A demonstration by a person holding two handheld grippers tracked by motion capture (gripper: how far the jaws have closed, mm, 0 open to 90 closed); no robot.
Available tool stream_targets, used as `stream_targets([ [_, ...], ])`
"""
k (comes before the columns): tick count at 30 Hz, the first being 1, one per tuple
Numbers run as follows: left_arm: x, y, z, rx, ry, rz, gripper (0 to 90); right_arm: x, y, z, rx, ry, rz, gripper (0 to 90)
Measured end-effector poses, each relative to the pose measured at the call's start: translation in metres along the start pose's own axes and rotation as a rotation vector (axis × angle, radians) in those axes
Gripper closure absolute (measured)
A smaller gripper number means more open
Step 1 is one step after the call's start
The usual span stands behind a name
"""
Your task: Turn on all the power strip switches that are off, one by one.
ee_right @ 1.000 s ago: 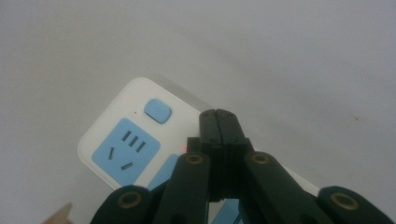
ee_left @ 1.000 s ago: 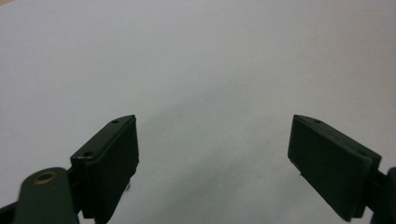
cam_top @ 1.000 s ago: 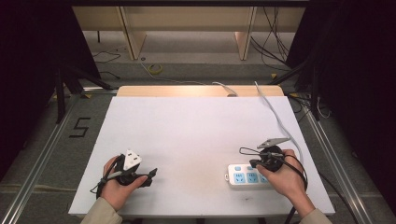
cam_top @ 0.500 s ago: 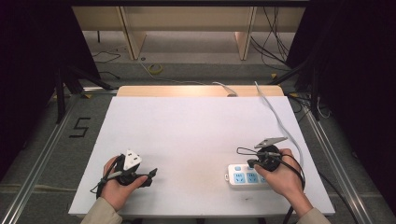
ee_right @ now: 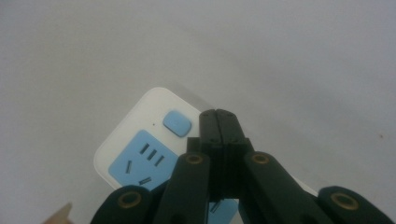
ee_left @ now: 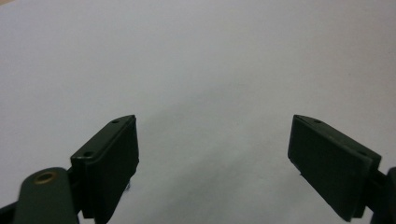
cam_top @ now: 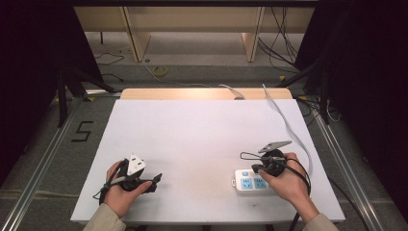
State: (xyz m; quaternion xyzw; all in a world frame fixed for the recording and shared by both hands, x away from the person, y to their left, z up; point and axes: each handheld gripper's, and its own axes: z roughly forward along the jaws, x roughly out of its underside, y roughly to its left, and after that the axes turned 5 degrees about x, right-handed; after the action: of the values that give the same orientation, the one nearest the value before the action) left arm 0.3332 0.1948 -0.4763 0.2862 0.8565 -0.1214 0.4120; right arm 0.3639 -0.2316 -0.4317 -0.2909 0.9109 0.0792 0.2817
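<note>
Power strip (ee_right: 140, 154) lies under right tongs (ee_right: 219, 114), blue switch (ee_right: 176, 124) just left of tips. Right tongs clenched, empty, poised over strip; switch press judged not yet done. Left tongs (ee_left: 212, 154) released, idle over bare table (cam_top: 192, 134). Strip's near end hidden under tongs.

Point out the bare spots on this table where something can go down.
The white table is bare across its far half and its middle, between the left gripper and the power strip. Crowded: the near right corner, with the power strip, right gripper and white cable.
</note>
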Motion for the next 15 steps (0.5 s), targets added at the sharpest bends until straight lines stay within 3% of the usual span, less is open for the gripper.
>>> stream_targets([
  [15,0.0000,-0.0004,0.0001,0.001,-0.002,0.001,16.0,-0.0048,0.0079,0.0074,-0.010,0.013,-0.021,90.0],
])
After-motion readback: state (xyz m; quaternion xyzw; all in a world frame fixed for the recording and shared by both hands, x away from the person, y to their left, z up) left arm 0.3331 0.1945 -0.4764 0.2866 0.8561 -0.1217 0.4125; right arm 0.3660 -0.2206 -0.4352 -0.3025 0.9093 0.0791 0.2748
